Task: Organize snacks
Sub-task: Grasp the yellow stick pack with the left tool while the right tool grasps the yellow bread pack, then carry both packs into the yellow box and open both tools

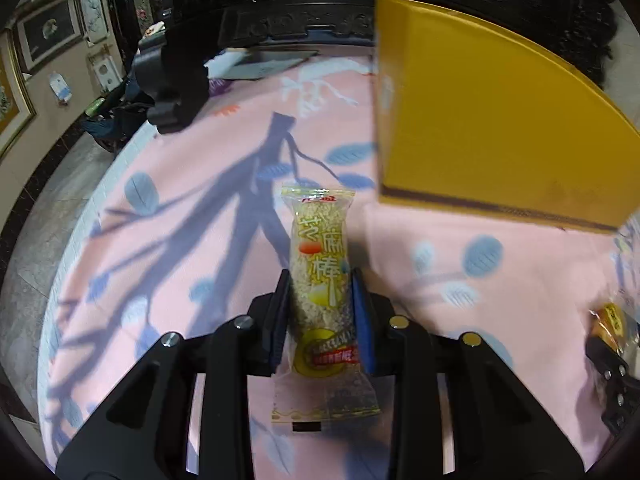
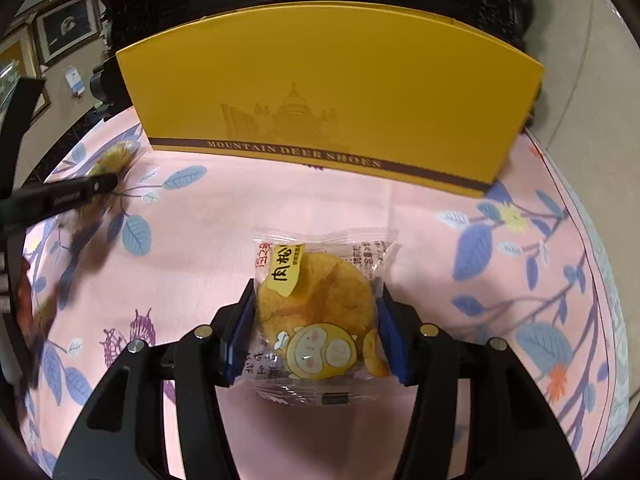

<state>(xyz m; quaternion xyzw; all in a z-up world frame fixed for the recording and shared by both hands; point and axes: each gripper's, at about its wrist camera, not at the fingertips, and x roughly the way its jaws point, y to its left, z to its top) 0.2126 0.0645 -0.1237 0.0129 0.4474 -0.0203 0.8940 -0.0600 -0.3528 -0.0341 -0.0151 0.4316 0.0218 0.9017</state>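
From my left wrist camera, my left gripper (image 1: 320, 312) has its fingers clamped on a long sesame stick packet (image 1: 322, 300), held lengthwise above the pink floral tablecloth (image 1: 180, 240). The yellow shoebox (image 1: 492, 120) stands ahead to the right, its far end cut off and motion-blurred. At the right edge I glimpse a wrapped snack (only a sliver).

From my right wrist camera, my right gripper (image 2: 316, 320) pinches a clear-wrapped meat floss cake (image 2: 316, 308) by its sides, in front of the shoebox (image 2: 328, 92). The left gripper (image 2: 68, 194) appears far left, its load too blurred to read.
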